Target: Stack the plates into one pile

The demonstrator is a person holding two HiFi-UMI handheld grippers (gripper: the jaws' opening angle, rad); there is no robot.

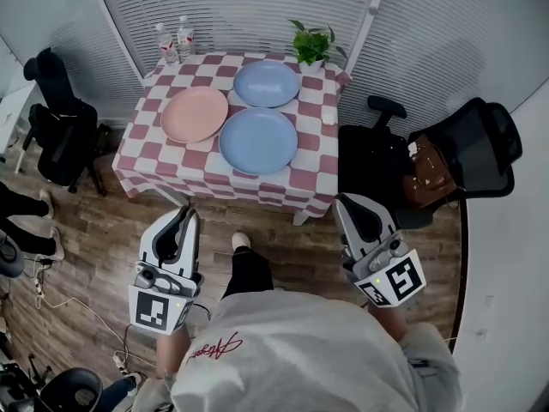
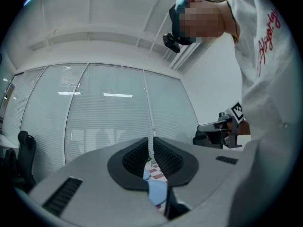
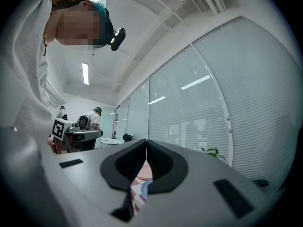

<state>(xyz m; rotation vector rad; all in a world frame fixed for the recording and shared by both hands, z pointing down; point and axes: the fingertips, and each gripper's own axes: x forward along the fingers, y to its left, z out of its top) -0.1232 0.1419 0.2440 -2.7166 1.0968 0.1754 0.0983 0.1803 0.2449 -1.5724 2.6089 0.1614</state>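
Three plates lie apart on the pink-and-white checked table (image 1: 296, 181): a pink plate (image 1: 195, 114) at the left, one blue plate (image 1: 267, 83) at the back and another blue plate (image 1: 258, 140) at the front. My left gripper (image 1: 188, 215) and my right gripper (image 1: 346, 202) hang close to my body over the wooden floor, well short of the table. Both are shut and hold nothing. In the left gripper view the left gripper (image 2: 152, 148) shows a sliver of blue plate (image 2: 156, 193) below its jaws. The right gripper (image 3: 146, 150) points upward toward the blinds.
Two water bottles (image 1: 172, 41) and a potted plant (image 1: 310, 43) stand at the table's back edge. A black chair (image 1: 56, 118) sits left of the table. At the right a black office chair (image 1: 467, 144) holds a brown bag (image 1: 427, 174). Another person (image 3: 92, 119) stands far off.
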